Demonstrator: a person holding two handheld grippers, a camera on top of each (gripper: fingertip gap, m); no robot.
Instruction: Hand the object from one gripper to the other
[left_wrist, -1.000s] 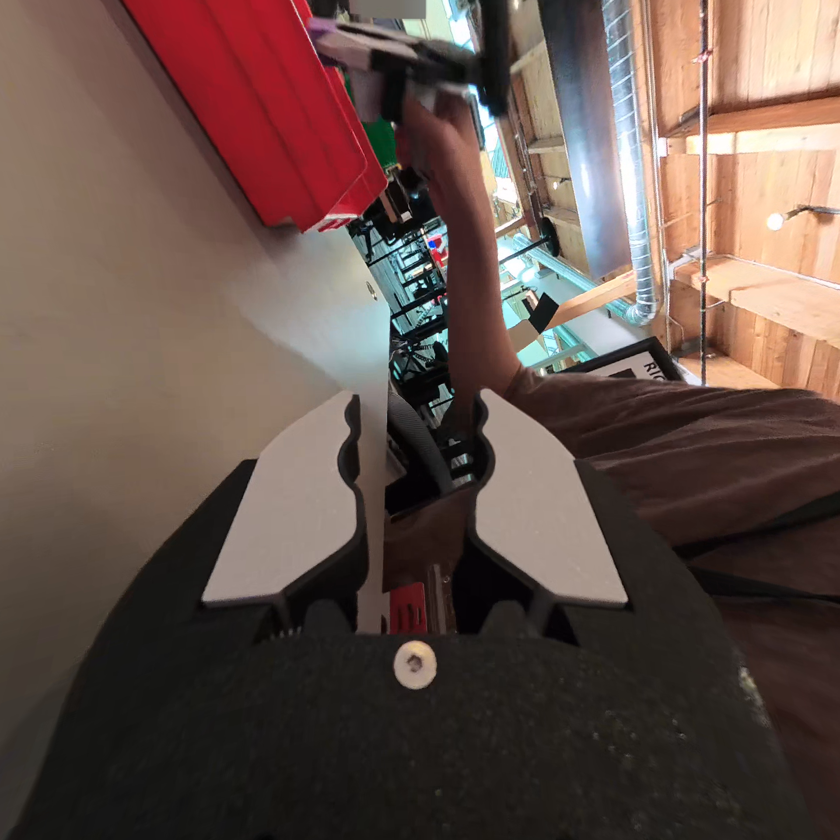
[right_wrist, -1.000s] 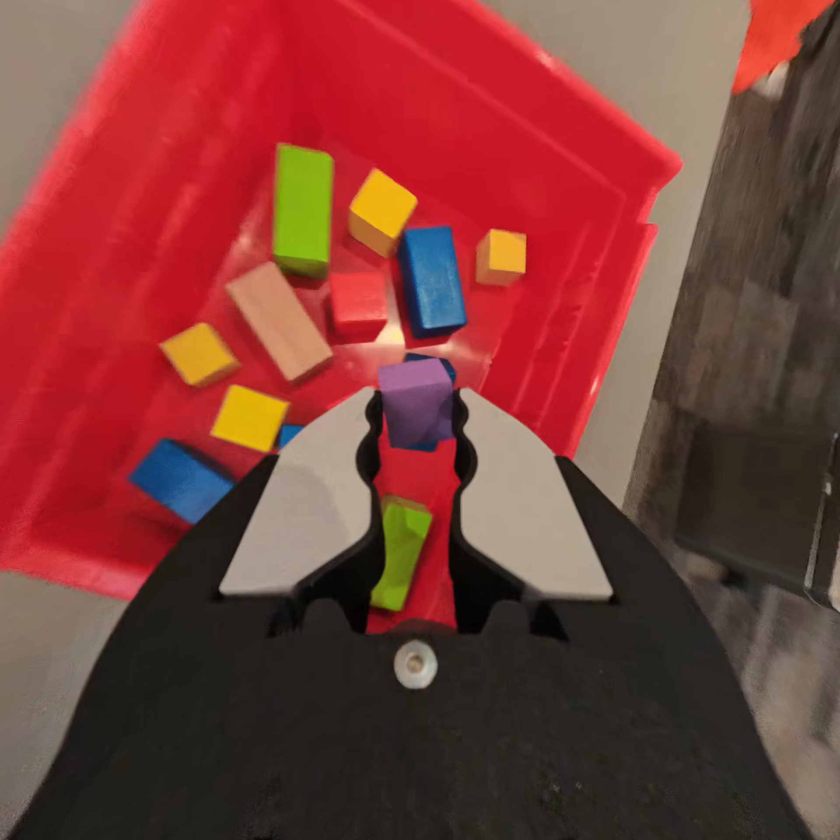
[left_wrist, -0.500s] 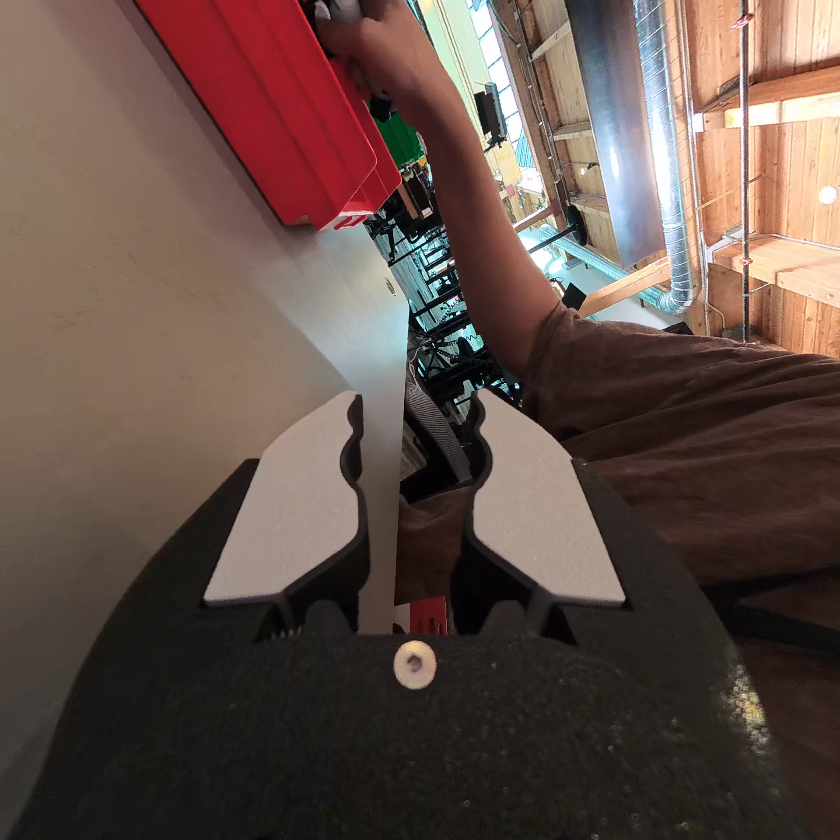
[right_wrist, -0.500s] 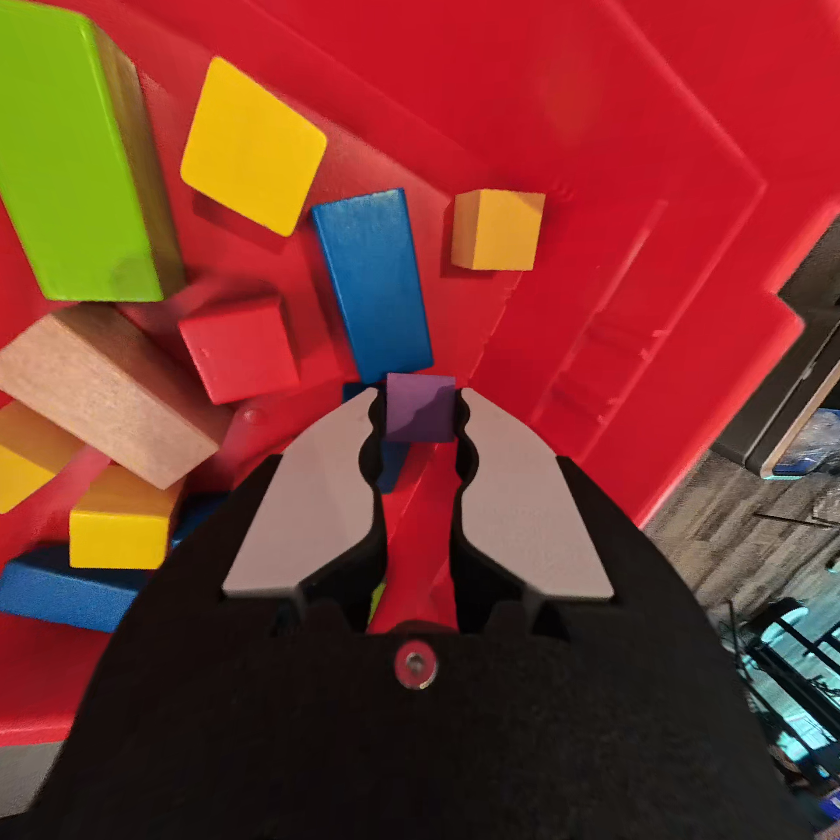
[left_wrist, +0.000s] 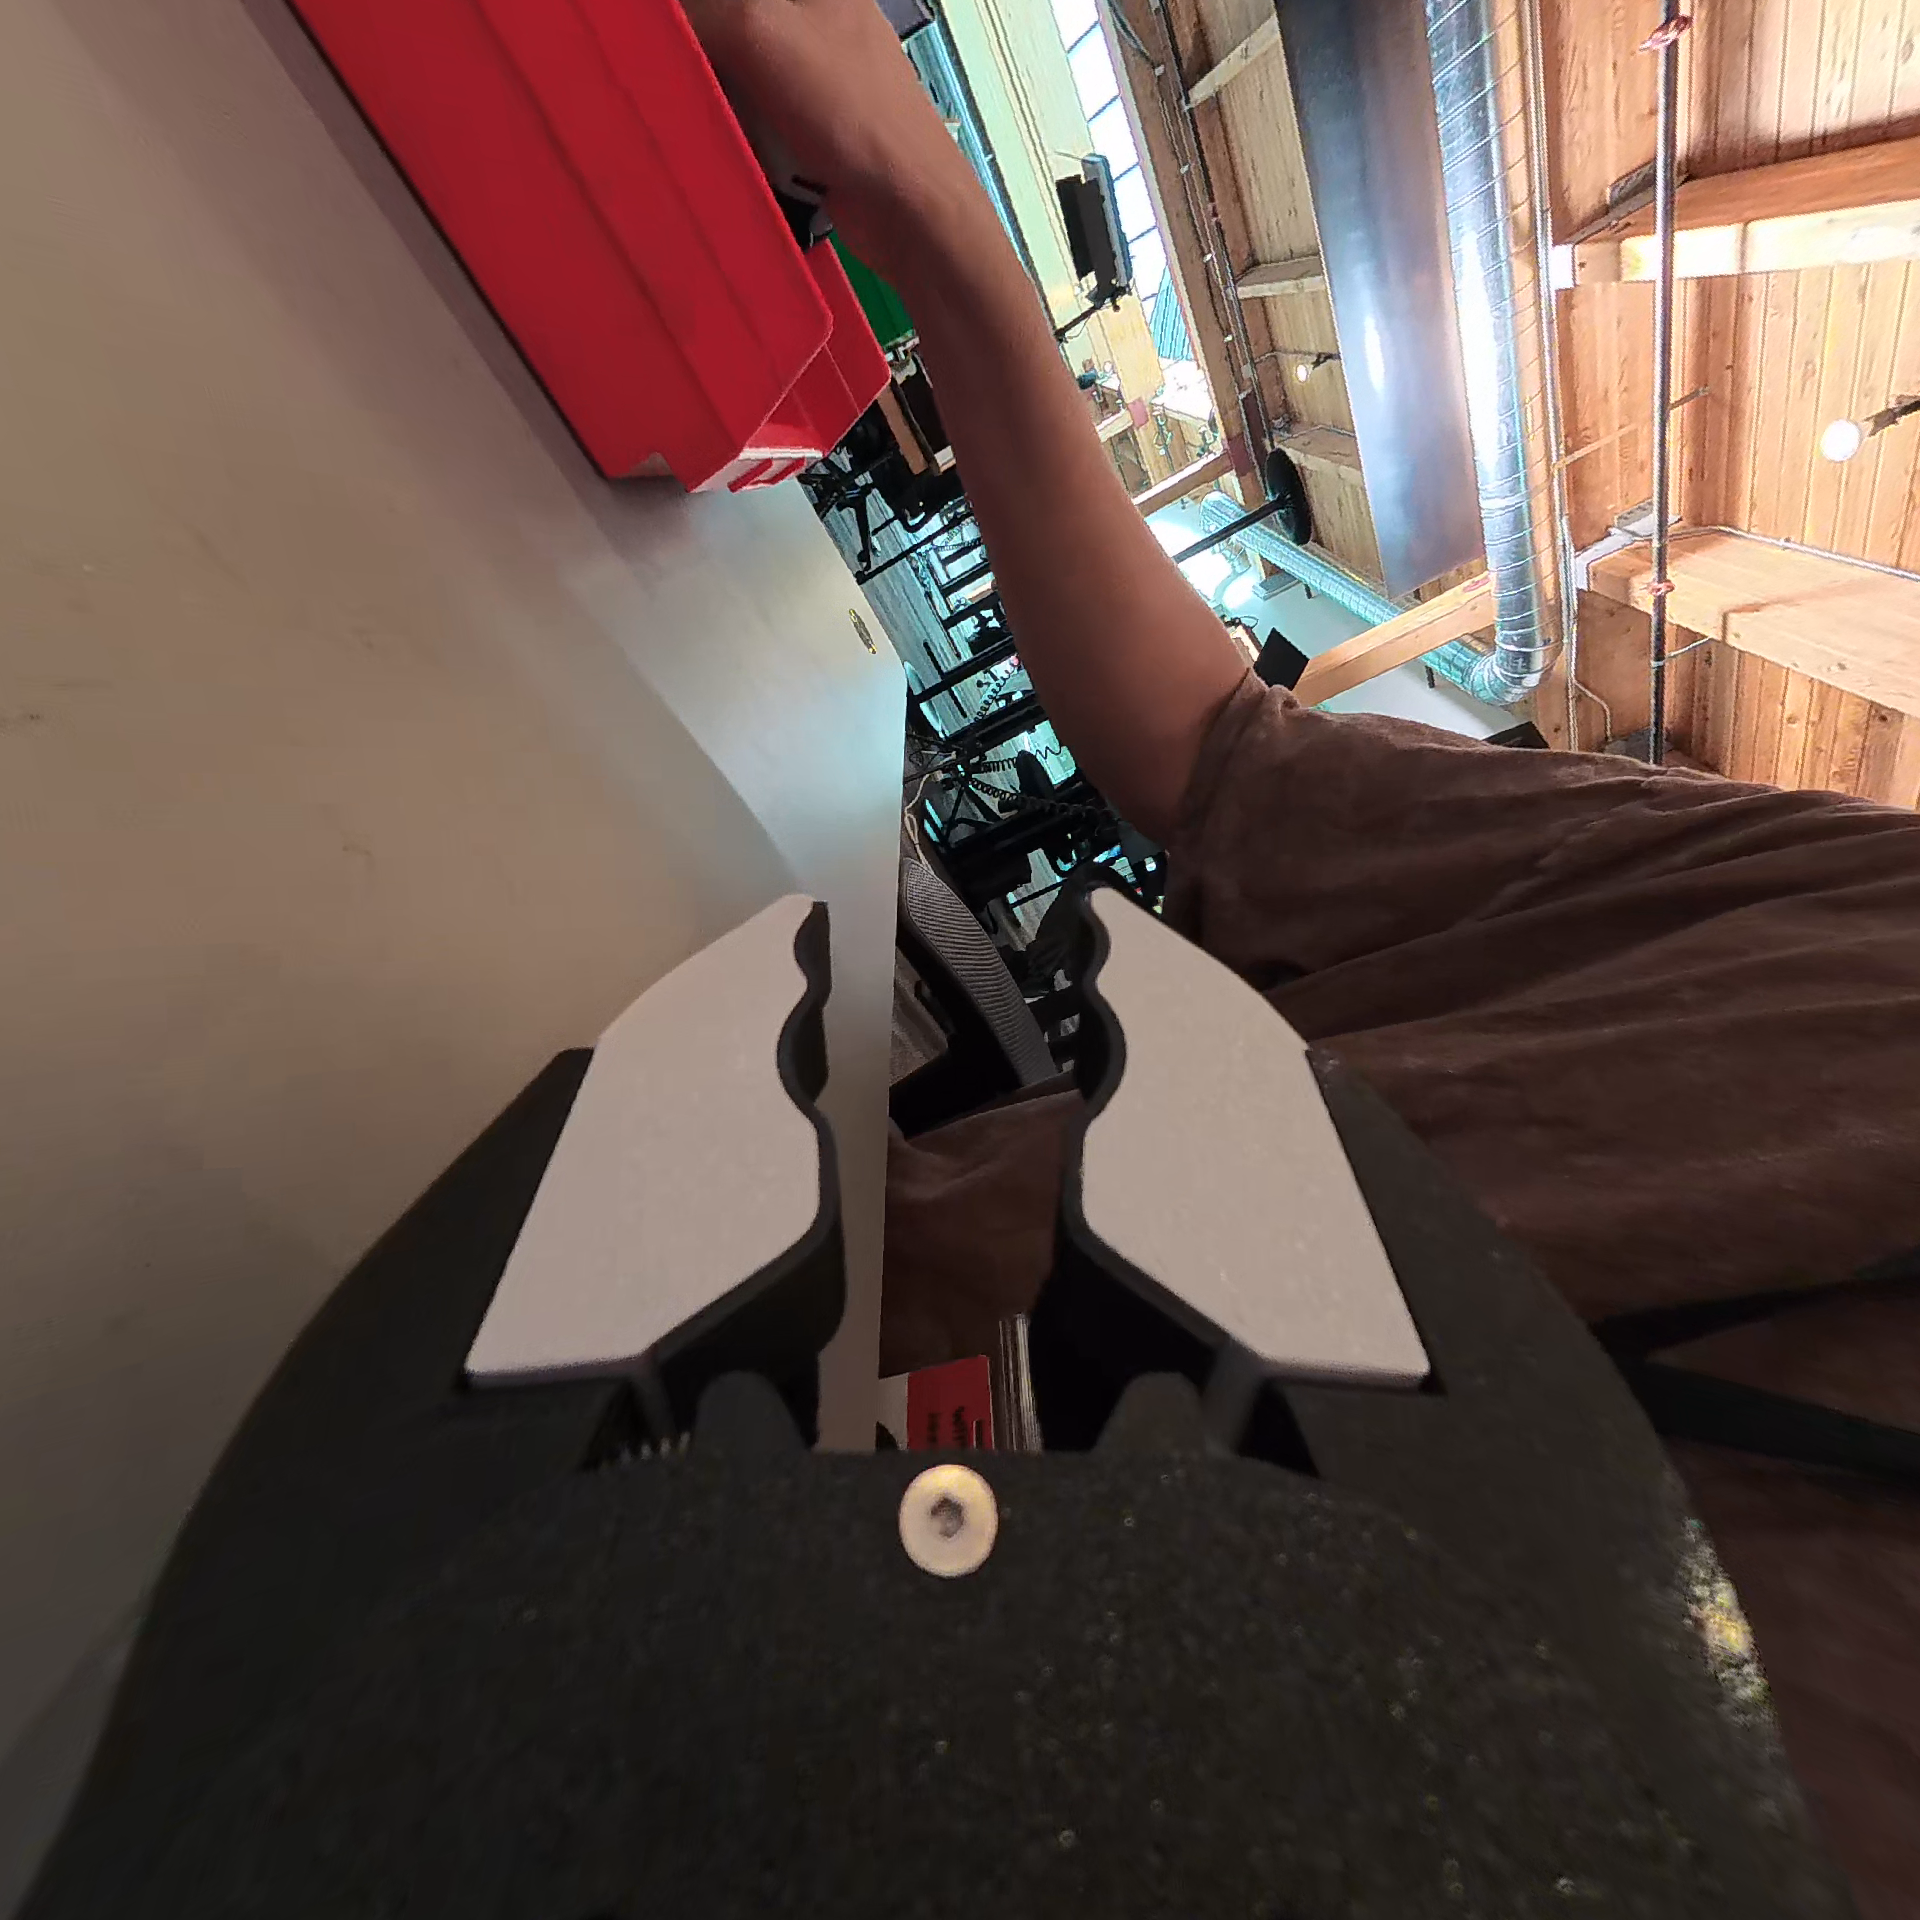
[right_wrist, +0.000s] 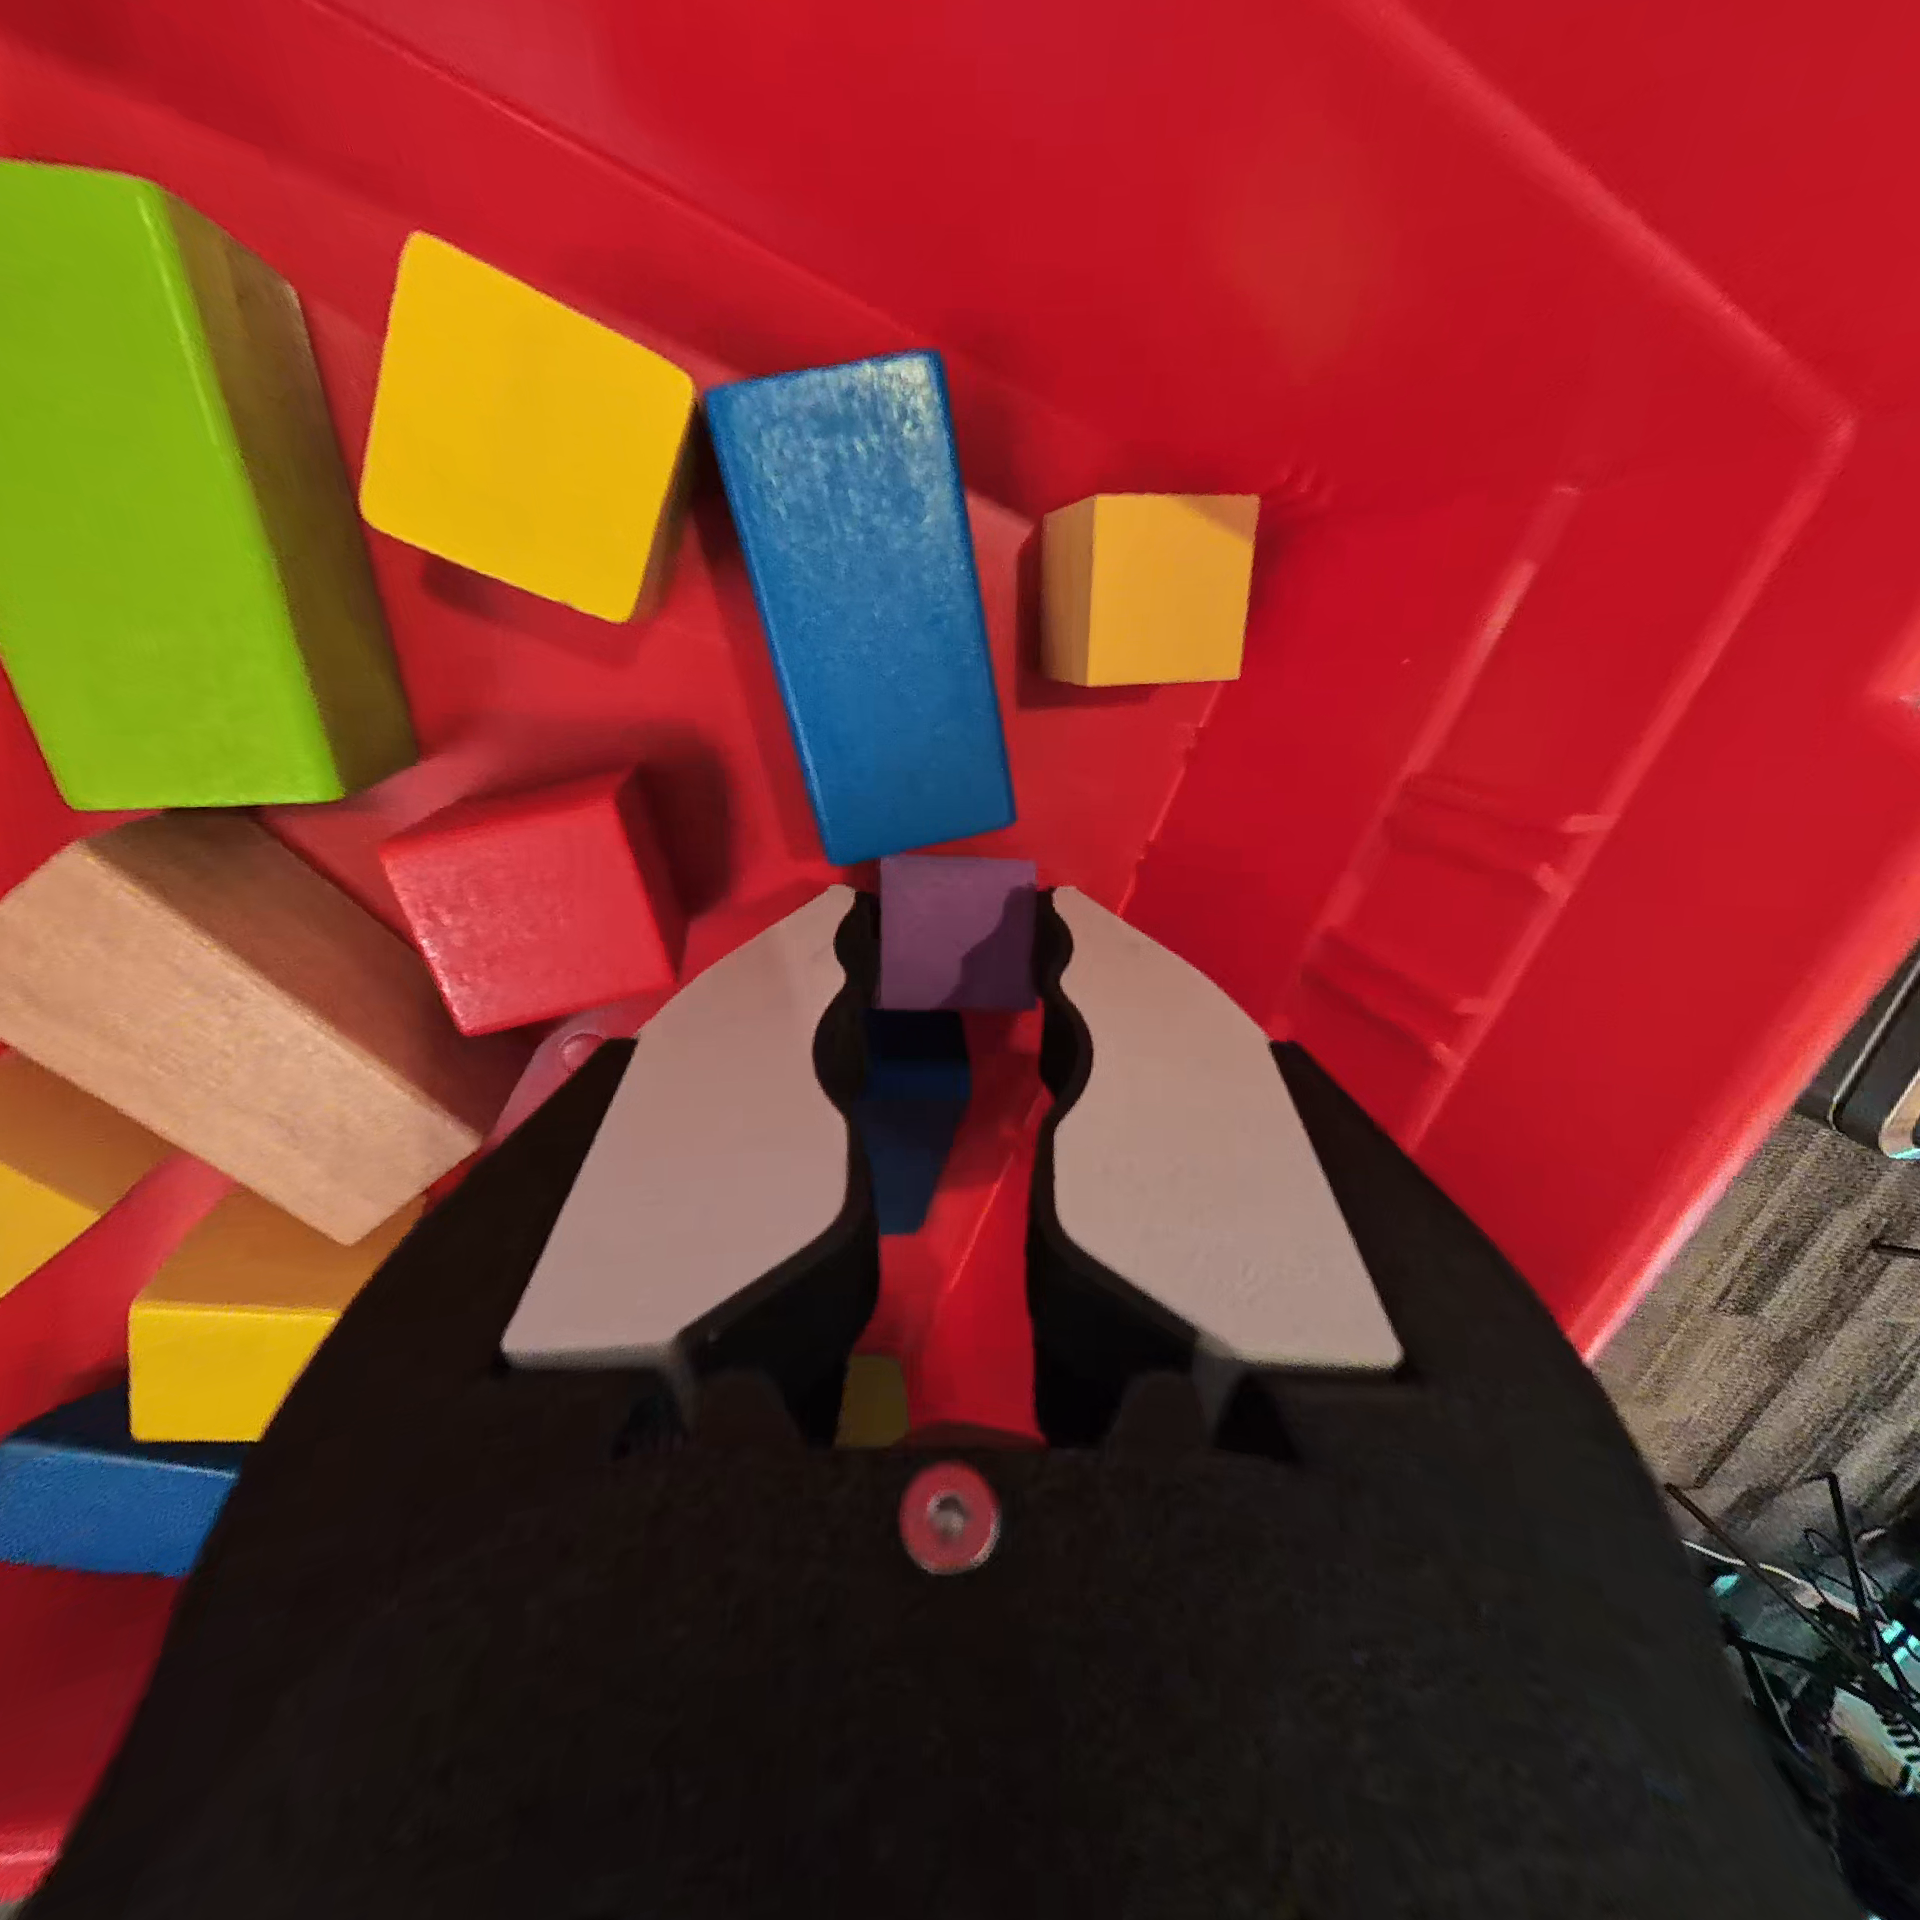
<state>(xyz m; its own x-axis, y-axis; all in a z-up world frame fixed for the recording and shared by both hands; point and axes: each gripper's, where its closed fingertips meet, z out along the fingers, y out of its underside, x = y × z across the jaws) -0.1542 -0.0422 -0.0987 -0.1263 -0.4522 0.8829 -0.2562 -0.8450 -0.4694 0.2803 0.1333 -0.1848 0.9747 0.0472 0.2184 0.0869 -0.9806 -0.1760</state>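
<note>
Down deeper into the red plastic bin (right_wrist: 1507, 343) now, right gripper (right_wrist: 958, 935) pinching the small purple wooden cube (right_wrist: 956, 930) just above the other blocks, left gripper (left_wrist: 961, 961) spread empty over the pale surface (left_wrist: 312, 727), handover apparently done.

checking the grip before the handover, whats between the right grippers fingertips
In the right wrist view the purple block sits between the right gripper fingertips, touching both pads, over the red bin.

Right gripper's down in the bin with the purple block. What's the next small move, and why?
Probably release: the right gripper grips the purple block low inside the red bin among other blocks, while the left gripper waits open and empty, apart.
</note>
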